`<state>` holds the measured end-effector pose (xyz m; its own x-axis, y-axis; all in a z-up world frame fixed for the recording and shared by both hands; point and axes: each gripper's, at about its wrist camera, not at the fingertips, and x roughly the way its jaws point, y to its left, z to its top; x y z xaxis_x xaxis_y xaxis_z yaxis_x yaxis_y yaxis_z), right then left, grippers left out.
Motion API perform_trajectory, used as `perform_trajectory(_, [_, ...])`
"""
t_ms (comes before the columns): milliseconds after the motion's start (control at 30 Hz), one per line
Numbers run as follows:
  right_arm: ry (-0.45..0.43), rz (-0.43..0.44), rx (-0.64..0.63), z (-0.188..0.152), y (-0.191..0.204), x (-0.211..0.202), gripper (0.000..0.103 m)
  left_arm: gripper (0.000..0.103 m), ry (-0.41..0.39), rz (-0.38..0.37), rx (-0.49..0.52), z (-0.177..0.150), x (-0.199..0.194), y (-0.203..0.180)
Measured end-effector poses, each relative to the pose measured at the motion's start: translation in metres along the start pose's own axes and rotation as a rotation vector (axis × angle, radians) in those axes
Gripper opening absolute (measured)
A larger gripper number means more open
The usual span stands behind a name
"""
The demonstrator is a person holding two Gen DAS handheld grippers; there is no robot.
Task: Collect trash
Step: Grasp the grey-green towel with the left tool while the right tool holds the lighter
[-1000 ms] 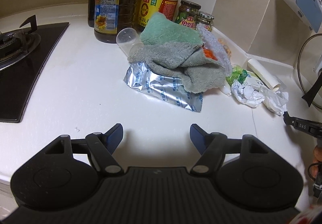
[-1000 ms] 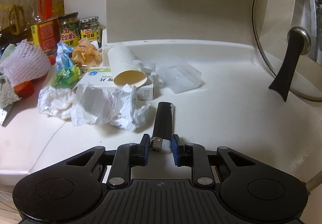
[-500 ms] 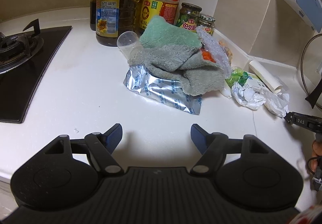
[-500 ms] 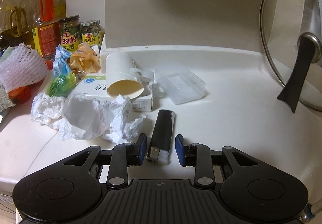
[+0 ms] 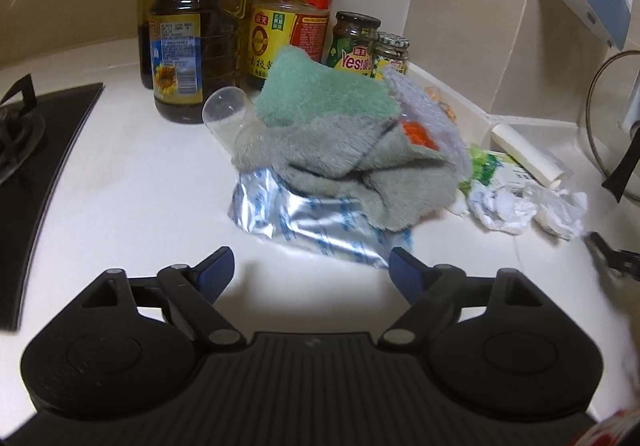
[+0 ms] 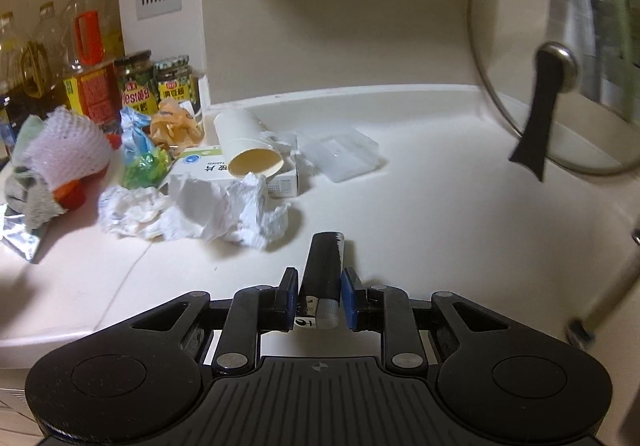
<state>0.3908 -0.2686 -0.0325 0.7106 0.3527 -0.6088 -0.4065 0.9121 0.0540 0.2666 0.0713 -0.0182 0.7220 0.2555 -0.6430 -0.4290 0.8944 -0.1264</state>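
Worktop (image 5: 120, 185), white, carries the whole litter, bunched toward the back corner by the oil bottles (image 5: 188, 45), which leaves the front strip free for your approach. Grey-green cloth (image 5: 340, 149) lies heaped over a silver foil pouch (image 5: 320, 226), so the pouch shows only at its front edge. Crumpled white paper (image 6: 192, 209) sits beside a paper cup (image 6: 250, 149) tipped on a medicine box (image 6: 200, 165). Your left tool (image 5: 311, 266) stands wide and empty, its jaws having just been opening, aimed at the pouch, probably to span its width. Your right tool (image 6: 319, 300) has just been closing and clamps a black lighter (image 6: 323, 266) by its lower end, the body pointing forward, judged lifted clear of the worktop.

Left view alone shows the stove (image 5: 24, 149) and a clear plastic cup (image 5: 224, 113) under the cloth. Right view alone shows the grip on the lighter, a glass pot lid (image 6: 560, 65) propped at the wall, and a clear plastic tray (image 6: 340, 153).
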Motion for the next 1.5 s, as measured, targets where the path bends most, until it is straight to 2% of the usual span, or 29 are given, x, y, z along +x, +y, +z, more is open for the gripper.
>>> perform_trajectory(133, [0.002, -0.009, 0.009, 0.001, 0.003, -0.016, 0.024, 0.084, -0.019, -0.003, -0.006, 0.015, 0.011, 0.011])
perform_trajectory(233, [-0.014, -0.017, 0.011, 0.006, 0.006, -0.023, 0.024, 0.084, -0.06, -0.016, 0.048, 0.03, 0.016, 0.01])
perform_trajectory(333, [-0.02, -0.017, 0.011, 0.011, 0.01, -0.026, 0.024, 0.084, -0.099, -0.03, 0.164, 0.047, 0.019, 0.002])
perform_trajectory(467, [-0.028, -0.003, -0.004, 0.017, 0.017, -0.026, 0.024, 0.081, -0.061, -0.068, 0.402, 0.056, 0.041, -0.011])
perform_trajectory(567, [-0.03, 0.006, -0.008, 0.02, 0.021, -0.023, 0.024, 0.064, -0.039, -0.057, 0.53, 0.057, 0.053, -0.016])
perform_trajectory(633, [-0.032, 0.01, -0.007, 0.021, 0.023, -0.023, 0.024, 0.034, -0.034, -0.067, 0.556, 0.058, 0.055, -0.016])
perform_trajectory(667, [-0.033, 0.011, -0.007, 0.021, 0.024, -0.023, 0.024, 0.026, -0.032, -0.067, 0.566, 0.058, 0.053, -0.017])
perform_trajectory(700, [-0.034, 0.014, -0.007, 0.021, 0.025, -0.023, 0.024, 0.013, -0.036, -0.064, 0.571, 0.06, 0.05, -0.017])
perform_trajectory(733, [-0.035, 0.015, -0.006, 0.022, 0.025, -0.022, 0.024, 0.008, -0.038, -0.065, 0.568, 0.063, 0.046, -0.017])
perform_trajectory(867, [-0.045, 0.023, -0.007, 0.024, 0.027, -0.023, 0.023, 0.006, -0.071, -0.079, 0.511, 0.083, 0.027, -0.011])
perform_trajectory(1100, [-0.087, 0.055, -0.012, 0.033, 0.031, -0.03, 0.023, 0.005, -0.205, -0.122, 0.391, 0.133, -0.022, -0.004])
perform_trajectory(1300, [-0.127, 0.106, -0.027, 0.041, 0.037, -0.034, 0.023, 0.004, -0.309, -0.13, 0.367, 0.174, -0.064, -0.013])
perform_trajectory(1500, [-0.166, 0.168, -0.034, 0.049, 0.039, -0.038, 0.023, 0.004, -0.388, -0.119, 0.349, 0.195, -0.108, -0.024])
